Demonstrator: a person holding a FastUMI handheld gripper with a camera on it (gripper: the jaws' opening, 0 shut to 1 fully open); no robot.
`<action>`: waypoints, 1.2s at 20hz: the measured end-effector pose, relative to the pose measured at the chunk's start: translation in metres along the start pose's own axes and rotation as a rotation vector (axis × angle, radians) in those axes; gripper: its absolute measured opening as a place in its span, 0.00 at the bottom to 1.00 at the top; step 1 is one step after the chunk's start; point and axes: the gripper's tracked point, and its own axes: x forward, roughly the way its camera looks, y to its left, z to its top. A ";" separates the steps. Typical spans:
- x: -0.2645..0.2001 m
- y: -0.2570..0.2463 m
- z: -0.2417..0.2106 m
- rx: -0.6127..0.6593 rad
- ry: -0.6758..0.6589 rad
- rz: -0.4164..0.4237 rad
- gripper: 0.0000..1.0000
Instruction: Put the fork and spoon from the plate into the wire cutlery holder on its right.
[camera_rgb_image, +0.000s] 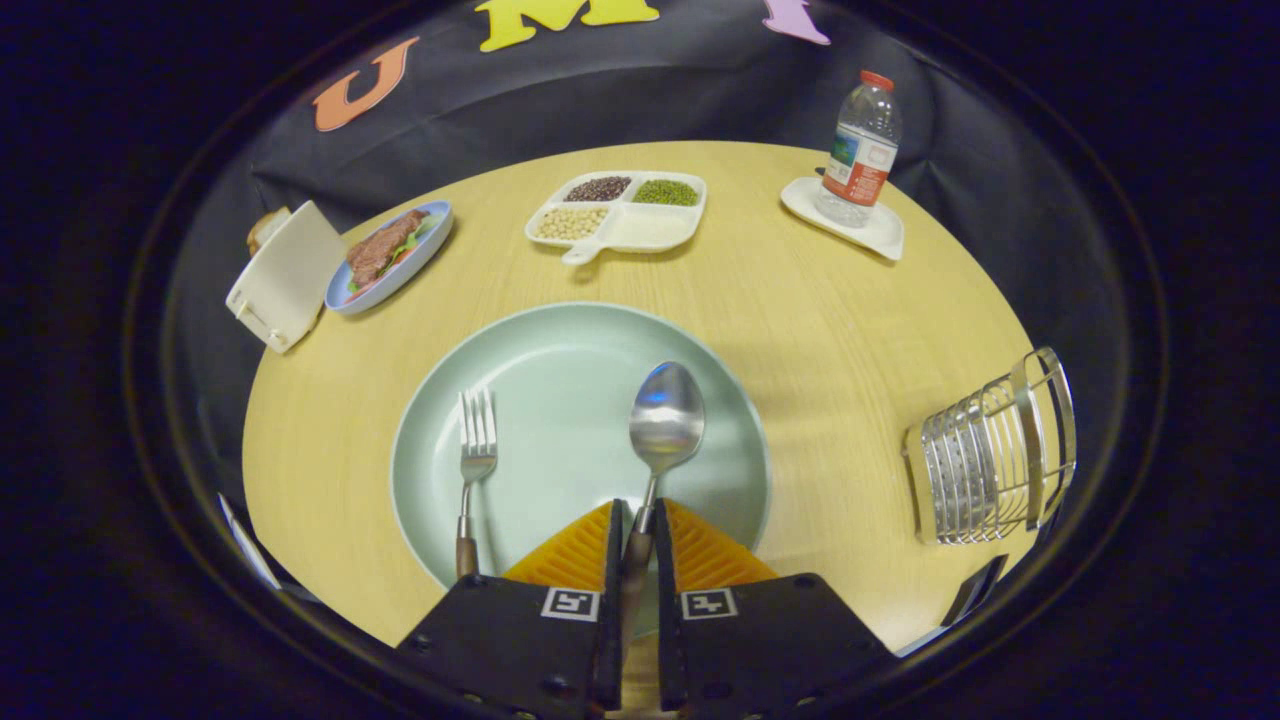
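Lettering on the bottle (862, 150) label is too small for me to read. I count one fork (474, 470) and one spoon (660, 435) on the plate (560, 350); my hand-held gripper (636, 535) clenches the spoon's handle. One wire cutlery holder (990, 455) stands right on the counter (820, 330).

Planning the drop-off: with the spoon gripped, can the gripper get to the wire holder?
Probably yes: the gripper is shut on the spoon, and only bare table lies between the plate and the wire holder.
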 end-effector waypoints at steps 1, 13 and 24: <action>0.005 0.004 0.001 0.008 -0.004 0.027 0.09; -0.044 -0.001 0.007 0.000 -0.096 0.072 0.00; -0.121 -0.073 0.025 0.057 -0.238 0.072 0.01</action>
